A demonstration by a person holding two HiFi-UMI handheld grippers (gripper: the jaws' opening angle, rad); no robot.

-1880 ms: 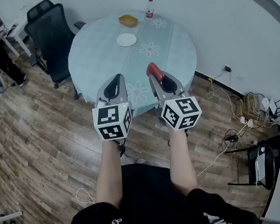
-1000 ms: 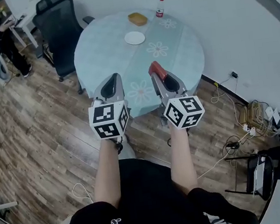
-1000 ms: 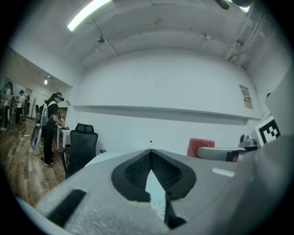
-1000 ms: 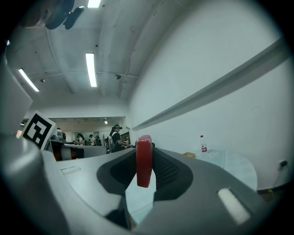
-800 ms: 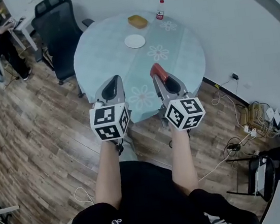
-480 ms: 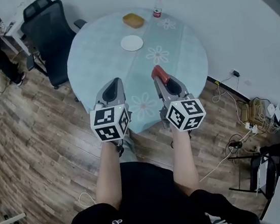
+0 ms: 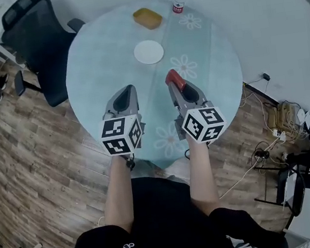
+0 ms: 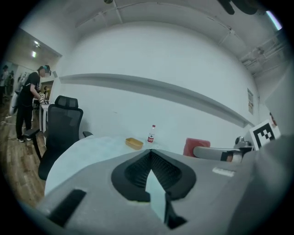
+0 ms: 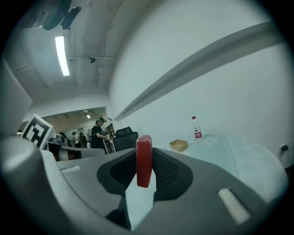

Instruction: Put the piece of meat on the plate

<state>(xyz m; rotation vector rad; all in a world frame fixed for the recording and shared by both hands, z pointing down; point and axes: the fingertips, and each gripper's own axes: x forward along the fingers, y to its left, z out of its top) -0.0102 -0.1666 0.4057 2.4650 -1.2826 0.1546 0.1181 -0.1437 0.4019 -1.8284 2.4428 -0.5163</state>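
Observation:
A red piece of meat [image 7: 173,79] stands upright between the jaws of my right gripper [image 7: 172,81], which is shut on it; in the right gripper view the meat [image 9: 144,159] sticks up above the pads. The left gripper [image 7: 129,89] is shut with nothing in it, its tips meeting [image 8: 150,151]. Both hang side by side over the near part of a round table with a pale blue flowered cloth [image 7: 100,54]. The white plate [image 7: 149,52] lies bare further in on the table, beyond both grippers. The left gripper view shows the meat [image 8: 196,147] off to the right.
A tan bowl [image 7: 147,18] and a red-capped bottle [image 7: 178,0] stand at the table's far edge near the white wall. A black office chair [image 7: 33,40] sits at the table's left. Cables and a power strip [image 7: 271,145] lie on the wood floor at right. A person [image 8: 28,101] stands far left.
The view has closed in on the table: both grippers, earlier over the floor short of its edge, now hang over its near part. The meat stays gripped.

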